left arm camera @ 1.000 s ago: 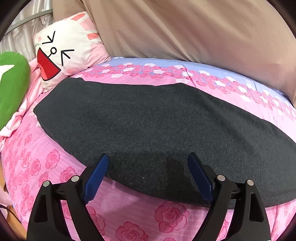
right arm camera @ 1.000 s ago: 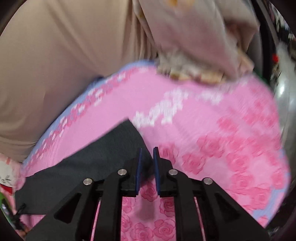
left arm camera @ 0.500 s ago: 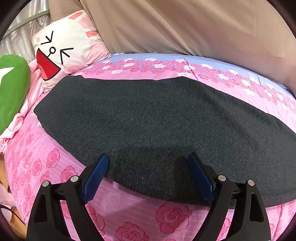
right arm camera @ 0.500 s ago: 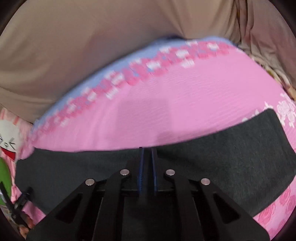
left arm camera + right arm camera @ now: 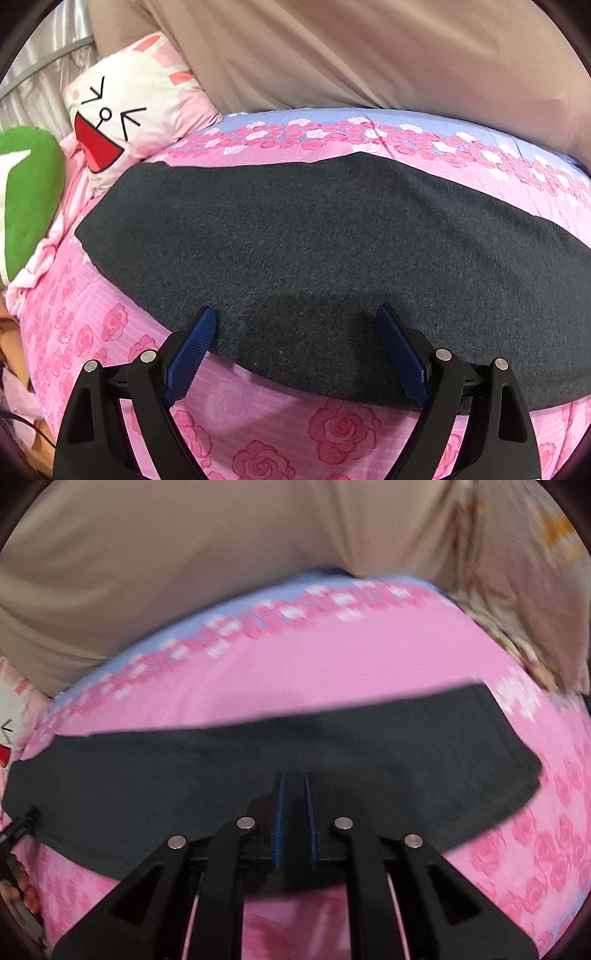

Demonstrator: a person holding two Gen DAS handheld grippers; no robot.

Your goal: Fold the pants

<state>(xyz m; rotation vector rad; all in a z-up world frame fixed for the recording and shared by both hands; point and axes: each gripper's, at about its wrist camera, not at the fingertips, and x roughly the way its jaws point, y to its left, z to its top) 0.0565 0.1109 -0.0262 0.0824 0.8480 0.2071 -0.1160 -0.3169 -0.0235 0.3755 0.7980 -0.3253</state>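
- A bed sheet (image 5: 92,332), pink with printed roses and a lavender band (image 5: 369,118) along its far edge.
- A white and pink cartoon-face cushion (image 5: 125,110) at the far left corner of the bed.
- A green cushion (image 5: 29,192) just left of it.
- Tan fabric (image 5: 351,51) draped behind the bed.
- A floral cloth (image 5: 524,572) at the far right.

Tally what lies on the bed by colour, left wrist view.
Dark grey: 1, pants
White and pink: 1, cartoon pillow
Green: 1, cushion
Beige: 1, blanket
Total: 4
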